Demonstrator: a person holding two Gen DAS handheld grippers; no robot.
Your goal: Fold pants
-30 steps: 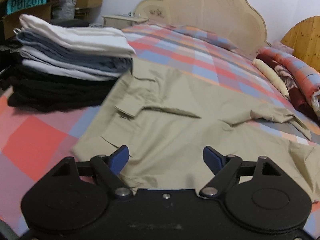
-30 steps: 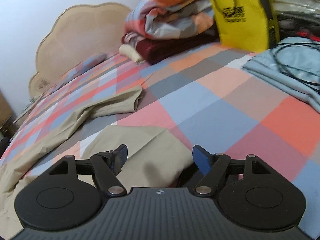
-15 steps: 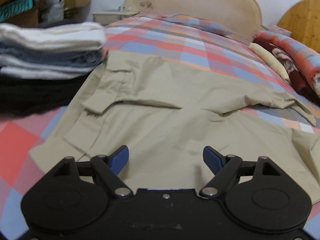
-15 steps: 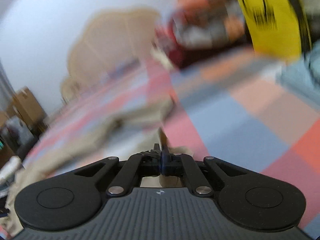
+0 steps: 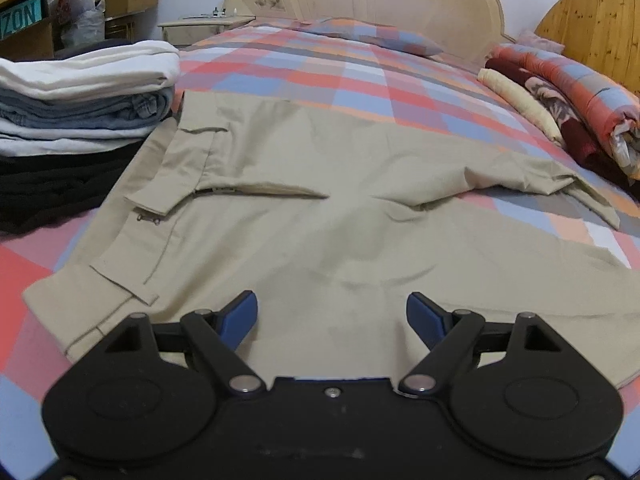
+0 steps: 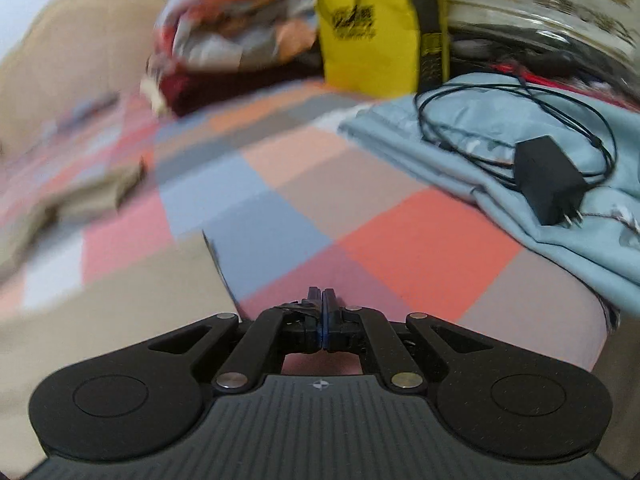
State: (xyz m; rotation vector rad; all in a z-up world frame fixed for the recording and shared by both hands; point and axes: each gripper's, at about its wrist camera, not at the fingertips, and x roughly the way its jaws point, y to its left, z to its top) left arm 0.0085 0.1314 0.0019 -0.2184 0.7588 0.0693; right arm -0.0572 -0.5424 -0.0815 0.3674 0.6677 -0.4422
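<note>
Beige pants (image 5: 320, 200) lie spread flat on the checked bedspread (image 5: 360, 76), waistband and open fly at the left, legs running off to the right. My left gripper (image 5: 332, 312) hovers open just above the near leg's upper part, nothing between its blue pads. In the right wrist view, the pants (image 6: 120, 288) show as a blurred beige leg end at the lower left. My right gripper (image 6: 322, 300) sits over bare bedspread to the right of that leg end. Its jaws stand almost together, just starting to open, with nothing visible between them.
A stack of folded clothes (image 5: 80, 92) stands at the left beside the waistband. Rolled blankets (image 5: 560, 108) lie along the right, by the headboard (image 5: 380, 4). A yellow bag (image 6: 368, 28) and a light blue cloth (image 6: 460, 148) carrying a black charger (image 6: 548, 180) sit ahead and to the right.
My right gripper went from wide open over the leg end to closed, then swung right onto bare bedspread. My left gripper slid right and closer over the pants, staying open.
</note>
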